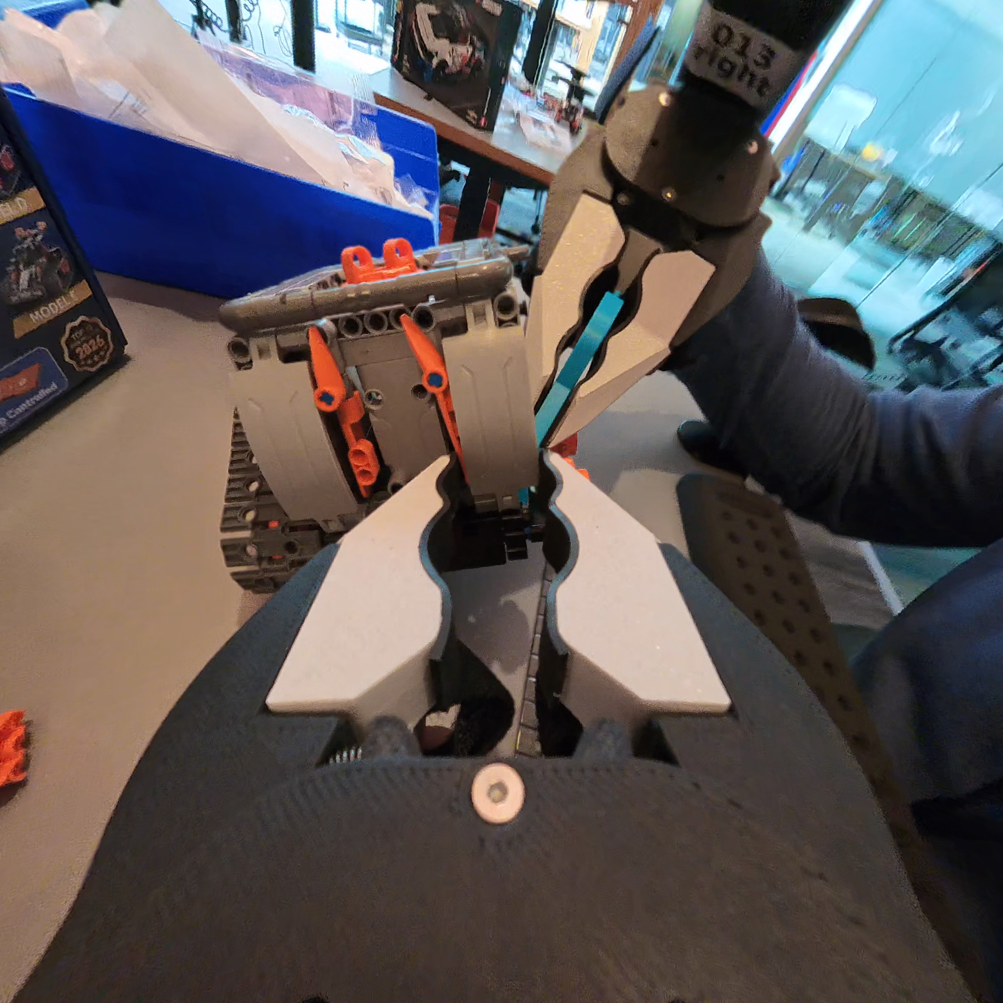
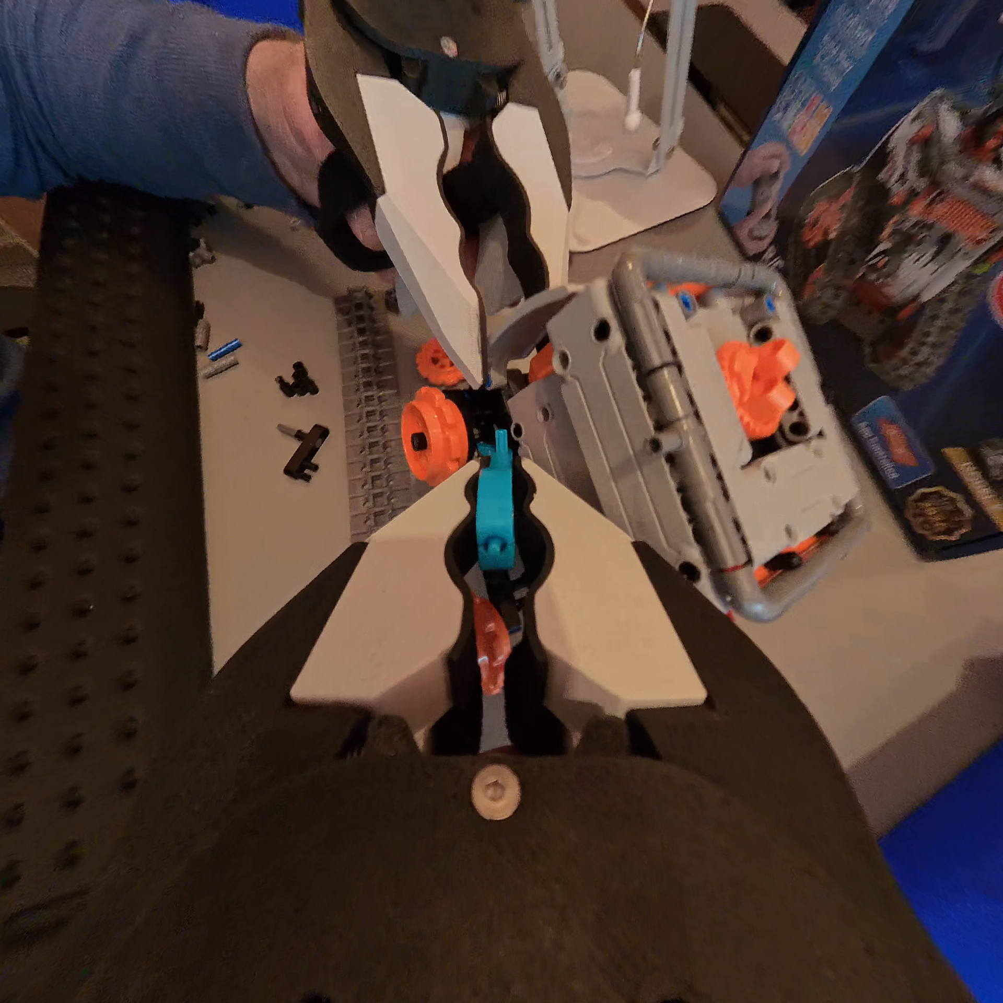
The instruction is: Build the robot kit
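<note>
A grey brick-built tracked vehicle (image 1: 380, 391) with orange parts stands on the table; it also shows in the right wrist view (image 2: 678, 423). My left gripper (image 1: 499, 461) is closed on the model's near right corner, its fingers on either side of a grey curved panel (image 1: 488, 401) and black parts below. It also shows in the right wrist view (image 2: 515, 331). My right gripper (image 2: 499, 464) is shut on a teal beam (image 2: 494, 510) and holds it by the same corner, beside an orange wheel (image 2: 434, 439). The left wrist view shows the right gripper (image 1: 545, 429) and the beam (image 1: 581, 358).
A blue bin (image 1: 190, 217) of clear bags stands behind the model. Printed boxes stand to the side (image 1: 38, 325) (image 2: 895, 217). A grey track strip (image 2: 369, 412), small loose parts (image 2: 298, 380), a black perforated mat (image 2: 97, 488), a white stand (image 2: 624, 179) and an orange piece (image 1: 11, 749) lie around. Both grippers' tips are close together, under 4 cm apart. Left tips and right tips are each some 20 cm from the orange piece (image 1: 11, 749).
</note>
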Motion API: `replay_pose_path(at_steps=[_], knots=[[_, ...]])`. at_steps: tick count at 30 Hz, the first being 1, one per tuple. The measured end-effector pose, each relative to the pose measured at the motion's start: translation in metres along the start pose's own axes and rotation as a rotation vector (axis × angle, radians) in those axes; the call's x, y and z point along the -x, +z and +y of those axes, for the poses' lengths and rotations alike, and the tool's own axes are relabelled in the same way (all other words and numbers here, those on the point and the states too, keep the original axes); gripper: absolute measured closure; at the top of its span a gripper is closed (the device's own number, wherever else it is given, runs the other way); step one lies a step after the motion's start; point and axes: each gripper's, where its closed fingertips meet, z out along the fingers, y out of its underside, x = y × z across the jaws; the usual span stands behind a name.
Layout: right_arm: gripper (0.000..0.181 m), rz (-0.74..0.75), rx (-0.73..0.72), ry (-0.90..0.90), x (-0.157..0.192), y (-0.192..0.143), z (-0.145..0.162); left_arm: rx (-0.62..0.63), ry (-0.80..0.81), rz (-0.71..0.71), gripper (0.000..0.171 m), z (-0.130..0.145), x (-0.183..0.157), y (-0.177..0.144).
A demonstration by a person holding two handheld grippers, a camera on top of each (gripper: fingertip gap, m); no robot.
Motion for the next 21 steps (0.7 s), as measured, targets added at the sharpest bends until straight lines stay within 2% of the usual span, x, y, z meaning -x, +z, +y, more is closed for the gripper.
replay_pose_path(at_steps=[5,8,13,21], knots=[[0.176,0.118,0.017,-0.048,-0.021,-0.003,-0.010,-0.026,-0.093,-0.009,0.144,-0.007,0.021,-0.001],[0.176,0.149,-0.062,-0.006,-0.031,-0.006,-0.018,-0.044,-0.137,-0.014,0.145,-0.007,0.030,0.000],[0.176,0.308,-0.137,-0.061,-0.044,-0.030,-0.026,-0.102,-0.214,-0.003,0.145,-0.016,0.038,-0.001],[0.175,0.493,-0.217,-0.095,-0.054,-0.046,-0.033,-0.192,-0.381,-0.013,0.145,-0.026,0.065,-0.003]])
